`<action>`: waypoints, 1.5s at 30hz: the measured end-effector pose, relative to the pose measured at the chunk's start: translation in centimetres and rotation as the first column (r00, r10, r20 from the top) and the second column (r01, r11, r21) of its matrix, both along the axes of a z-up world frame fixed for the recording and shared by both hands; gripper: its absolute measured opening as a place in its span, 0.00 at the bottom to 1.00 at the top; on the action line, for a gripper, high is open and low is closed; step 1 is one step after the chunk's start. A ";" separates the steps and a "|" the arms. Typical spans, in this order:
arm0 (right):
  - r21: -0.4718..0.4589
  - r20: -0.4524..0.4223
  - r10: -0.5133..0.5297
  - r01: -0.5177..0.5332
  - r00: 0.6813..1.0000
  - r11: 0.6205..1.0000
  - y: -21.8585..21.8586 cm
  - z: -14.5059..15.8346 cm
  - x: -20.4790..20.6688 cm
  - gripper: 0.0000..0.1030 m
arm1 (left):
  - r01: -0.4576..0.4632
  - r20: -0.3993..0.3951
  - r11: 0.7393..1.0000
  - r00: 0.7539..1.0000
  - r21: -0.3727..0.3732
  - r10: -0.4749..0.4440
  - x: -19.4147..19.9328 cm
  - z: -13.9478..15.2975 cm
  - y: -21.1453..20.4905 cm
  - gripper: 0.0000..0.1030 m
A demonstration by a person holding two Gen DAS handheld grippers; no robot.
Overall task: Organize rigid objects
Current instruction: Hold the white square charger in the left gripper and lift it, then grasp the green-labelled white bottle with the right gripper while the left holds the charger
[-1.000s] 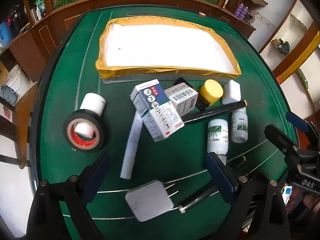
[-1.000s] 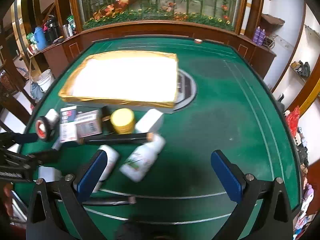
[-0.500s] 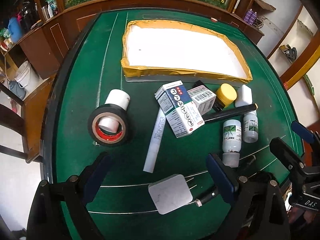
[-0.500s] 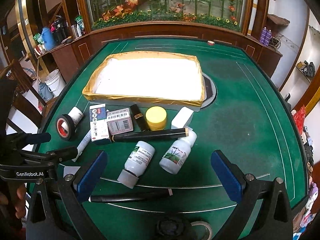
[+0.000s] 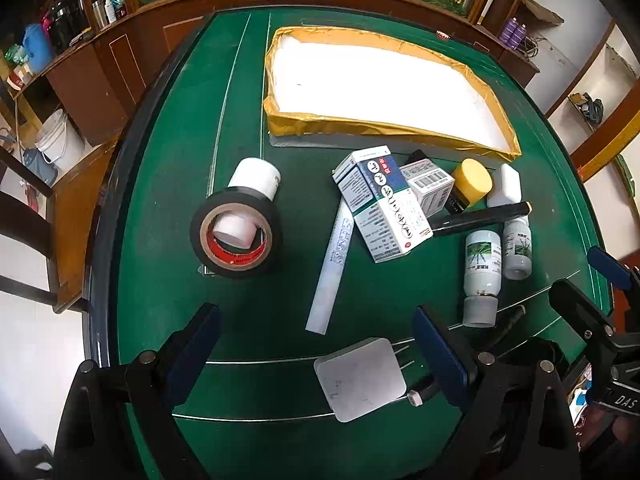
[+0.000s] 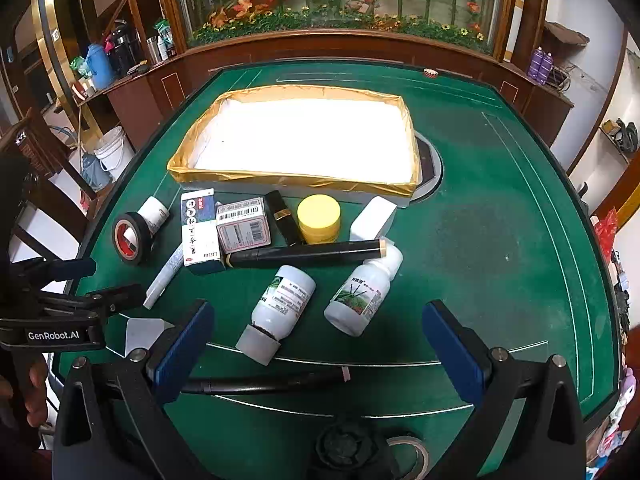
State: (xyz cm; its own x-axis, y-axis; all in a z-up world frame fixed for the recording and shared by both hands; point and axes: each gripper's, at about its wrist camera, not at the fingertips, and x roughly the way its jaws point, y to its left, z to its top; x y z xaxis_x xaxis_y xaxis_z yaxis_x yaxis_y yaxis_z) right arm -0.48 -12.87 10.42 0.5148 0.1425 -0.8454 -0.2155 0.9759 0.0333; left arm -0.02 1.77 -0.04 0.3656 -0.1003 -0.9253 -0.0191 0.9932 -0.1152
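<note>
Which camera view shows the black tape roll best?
The left wrist view: the black tape roll lies large near the centre, red core visible. In the right wrist view it is small, at the left edge.

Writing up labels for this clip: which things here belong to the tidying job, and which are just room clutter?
Job: gold-edged tray, black tape roll, blue-and-white box, yellow-lidded jar, two white bottles, black marker.

Lying about: white bucket, blue flask, purple bottles.

planter: artificial flowers (image 6: 332, 8) behind table's far edge
bucket: white bucket (image 6: 114, 152) on floor, left of table
bottles: purple bottles (image 6: 540, 66) on right ledge
</note>
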 end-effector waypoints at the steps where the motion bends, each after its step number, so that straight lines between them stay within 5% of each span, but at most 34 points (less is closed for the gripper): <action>1: 0.006 -0.004 0.001 -0.001 1.000 1.000 -0.1 0.1 0.0 1.00 | -0.001 -0.003 1.000 1.000 0.000 0.001 0.0 -0.1 0.1 0.95; 11: 0.021 -0.044 0.002 -0.001 0.999 1.000 -0.1 -0.6 0.1 1.00 | -0.013 -0.046 0.999 0.999 -0.038 0.011 0.2 -1.3 0.9 0.95; 20: 0.014 -0.058 -0.022 0.023 0.998 1.000 -0.5 -0.9 0.0 1.00 | 0.113 -0.120 0.992 0.986 -0.048 -0.118 -1.3 -2.3 -0.9 0.94; 25: 0.006 -0.067 -0.019 0.019 0.998 1.000 -0.2 -1.2 0.1 1.00 | 0.143 -0.166 0.986 0.974 -0.088 -0.157 -1.7 -3.6 -1.4 0.83; 39: 0.044 -0.118 0.041 -0.036 0.992 0.998 1.1 -1.8 0.5 1.00 | 0.215 -0.167 0.973 0.960 -0.081 -0.226 -1.6 -4.0 -2.3 0.83; 43: 0.161 -0.217 0.093 -0.058 0.972 0.985 2.2 -3.1 1.4 0.71 | 0.213 -0.163 0.974 0.961 -0.079 -0.224 -1.6 -4.1 -2.8 0.83; 45: 0.192 -0.252 0.098 -0.049 0.963 0.980 2.8 -3.9 2.0 0.67 | 0.214 -0.163 0.974 0.961 -0.077 -0.224 -1.8 -4.1 -2.8 0.83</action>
